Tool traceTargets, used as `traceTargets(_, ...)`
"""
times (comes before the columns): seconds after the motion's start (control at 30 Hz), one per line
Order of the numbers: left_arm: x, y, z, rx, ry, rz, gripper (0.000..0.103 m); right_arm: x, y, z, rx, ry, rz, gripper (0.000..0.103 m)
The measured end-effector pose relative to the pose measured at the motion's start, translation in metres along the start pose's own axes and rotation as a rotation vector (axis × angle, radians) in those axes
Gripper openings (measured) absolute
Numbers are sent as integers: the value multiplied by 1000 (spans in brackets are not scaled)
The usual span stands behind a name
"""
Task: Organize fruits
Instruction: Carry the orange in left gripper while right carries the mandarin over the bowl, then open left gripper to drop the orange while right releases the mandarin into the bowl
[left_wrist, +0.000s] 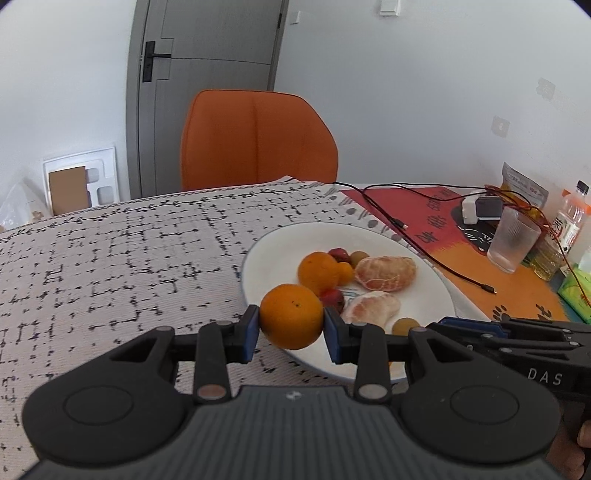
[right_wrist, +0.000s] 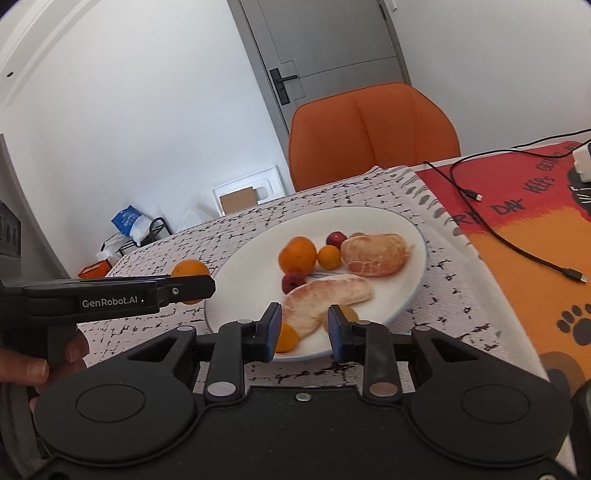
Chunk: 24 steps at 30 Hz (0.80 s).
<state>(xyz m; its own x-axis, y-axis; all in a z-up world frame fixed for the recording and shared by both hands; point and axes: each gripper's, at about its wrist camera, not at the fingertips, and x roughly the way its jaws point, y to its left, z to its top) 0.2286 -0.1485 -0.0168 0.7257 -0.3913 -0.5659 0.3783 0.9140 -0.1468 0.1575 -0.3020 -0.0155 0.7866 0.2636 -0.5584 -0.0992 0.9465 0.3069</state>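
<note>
Two oranges (left_wrist: 291, 320), two peeled citrus pieces (left_wrist: 385, 273), one plate (left_wrist: 266, 254).

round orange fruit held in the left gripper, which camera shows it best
The left wrist view: the round orange fruit sits whole between the left gripper's blue pads. The right wrist view shows it mostly hidden behind that gripper.

I see the worktop (left_wrist: 110, 258) under a white black-flecked cloth (right_wrist: 443, 295), white plate (left_wrist: 266, 258) of fruit on it, beside my view an orange-red mat (left_wrist: 424, 214) bearing black cables (left_wrist: 424, 254), ribbed glass (left_wrist: 513, 240), white charger (left_wrist: 471, 210), bottle (left_wrist: 570, 218), snack pouch (left_wrist: 524, 184)
</note>
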Motion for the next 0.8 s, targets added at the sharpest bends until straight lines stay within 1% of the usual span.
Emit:
traceTargets(0.1,4,-3,1,-1,16,-12,35,-1,-3,0,2,-1,4,29)
traceTargets(0.13,4,-4,2,-4,14,-10,38,-1,-4,0,5,-2,4,29)
traceTargets(0.23,3,-3,2,-9,21,3,42,-2,-4,-1,9,-1,8,29)
traceTargets(0.4,-1,3,0,-22,31,27,46,-1,-1,-1,9,5,14,29)
traceTargets(0.57,-11,7,-2,-33,23,42,49,-3,4,-3,7,4,20,29)
traceTargets(0.63,-16,8,-2,-31,16,47,52,-4,6,-4,3,5,22,31)
traceTargets(0.7,-21,9,-3,-35,10,54,56,-5,9,-4,2,6,21,36)
traceTargets(0.8,-30,10,-5,-41,0,59,62,-7,13,-5,2,7,19,37)
